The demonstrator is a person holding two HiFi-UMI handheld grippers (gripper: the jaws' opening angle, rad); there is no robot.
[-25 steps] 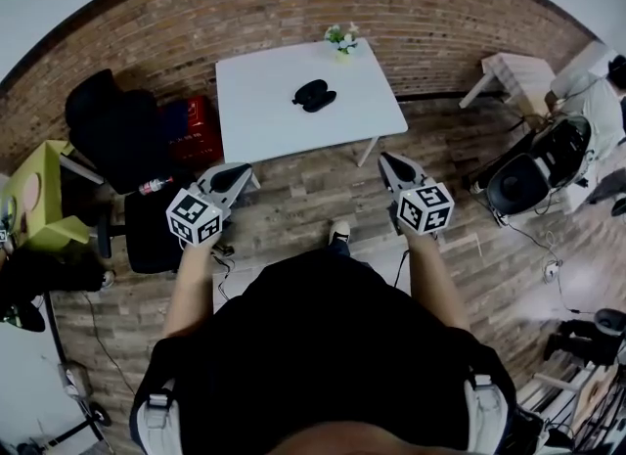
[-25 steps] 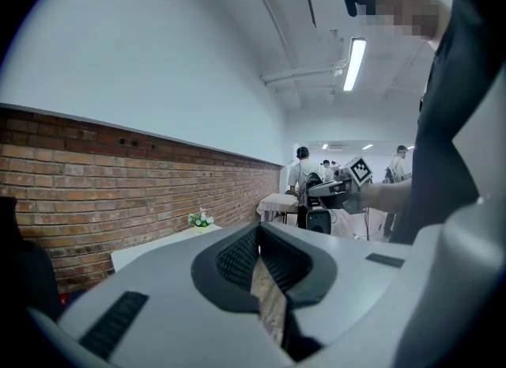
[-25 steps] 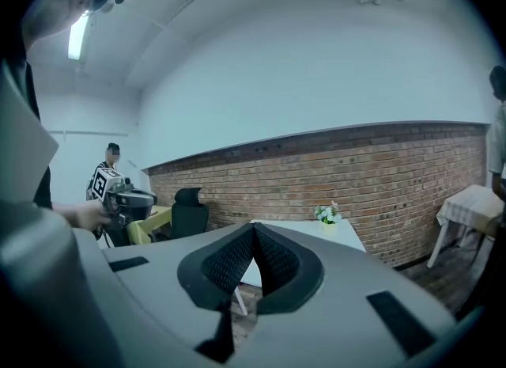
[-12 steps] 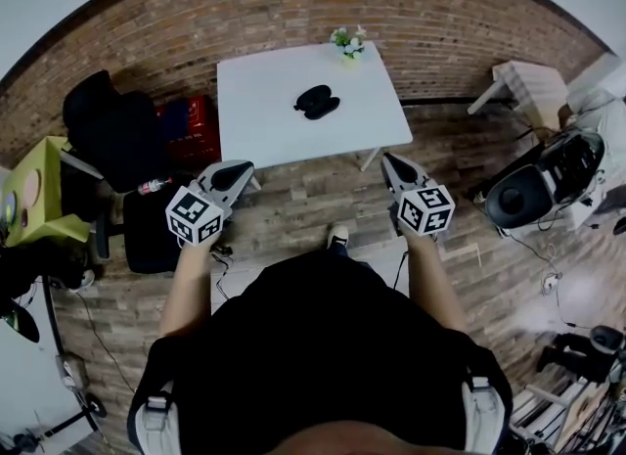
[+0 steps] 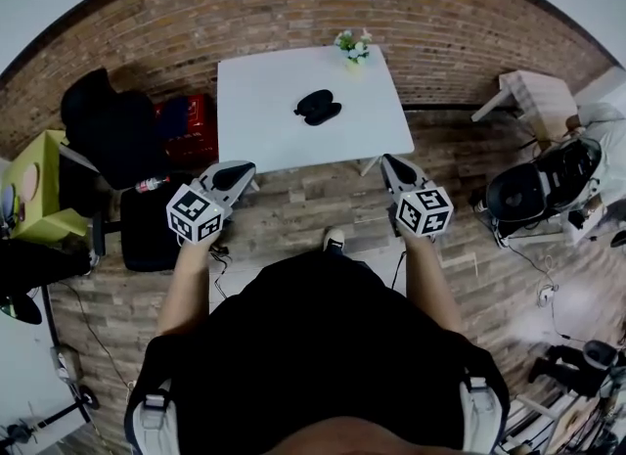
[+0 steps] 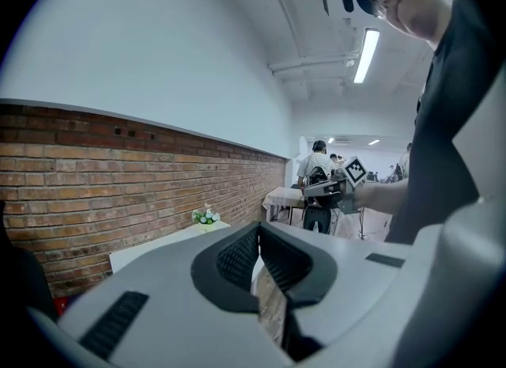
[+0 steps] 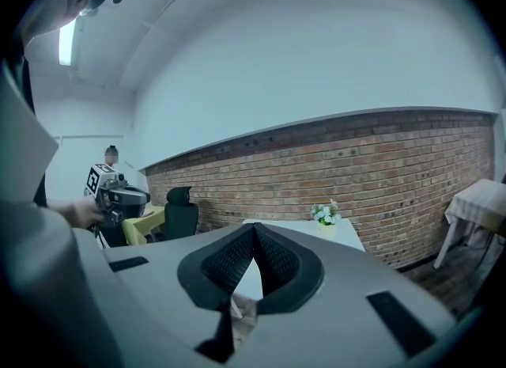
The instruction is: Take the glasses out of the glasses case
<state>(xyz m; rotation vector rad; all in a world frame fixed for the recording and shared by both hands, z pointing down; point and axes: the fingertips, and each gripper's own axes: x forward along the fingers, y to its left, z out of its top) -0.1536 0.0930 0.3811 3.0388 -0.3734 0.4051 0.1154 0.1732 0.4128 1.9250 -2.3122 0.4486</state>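
Now | left tool (image 5: 244,167), right tool (image 5: 388,160): tips together, empty | short of table (image 5: 262,122) edge | glasses case (image 5: 317,107) mid-table

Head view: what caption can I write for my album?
Person holds left gripper and right gripper, both shut, before a white table bearing a black glasses case and flowers.

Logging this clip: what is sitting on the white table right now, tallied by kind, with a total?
On the white table:
black glasses case: 1
small flower pot: 1
Total: 2
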